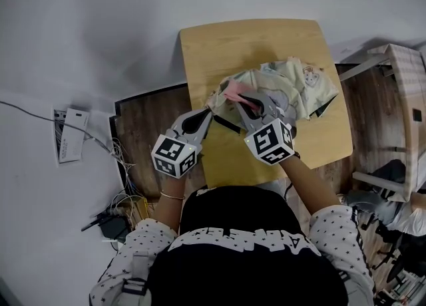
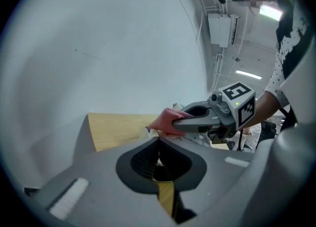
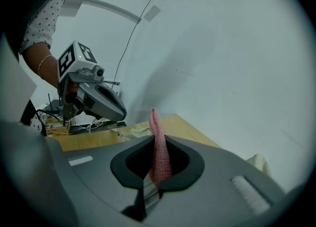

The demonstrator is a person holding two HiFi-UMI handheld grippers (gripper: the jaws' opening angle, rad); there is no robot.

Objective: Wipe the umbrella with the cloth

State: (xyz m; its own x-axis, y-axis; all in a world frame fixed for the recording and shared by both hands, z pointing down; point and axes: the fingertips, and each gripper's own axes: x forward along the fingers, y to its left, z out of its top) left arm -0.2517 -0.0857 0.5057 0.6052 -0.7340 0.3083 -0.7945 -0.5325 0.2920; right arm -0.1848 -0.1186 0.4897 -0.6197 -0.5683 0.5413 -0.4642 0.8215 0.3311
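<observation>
now left hand-held gripper (image 1: 208, 112) pinches one umbrella (image 1: 303, 84) — right hand-held gripper (image 1: 243, 102) pinches one pink cloth (image 1: 231, 90).

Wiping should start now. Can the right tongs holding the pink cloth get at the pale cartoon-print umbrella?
Probably yes. The right tongs, shut on the pink knitted cloth, are right at the pale cartoon-print fabric umbrella, and nothing stands between them. The left tongs sit aside at its edge.
</observation>
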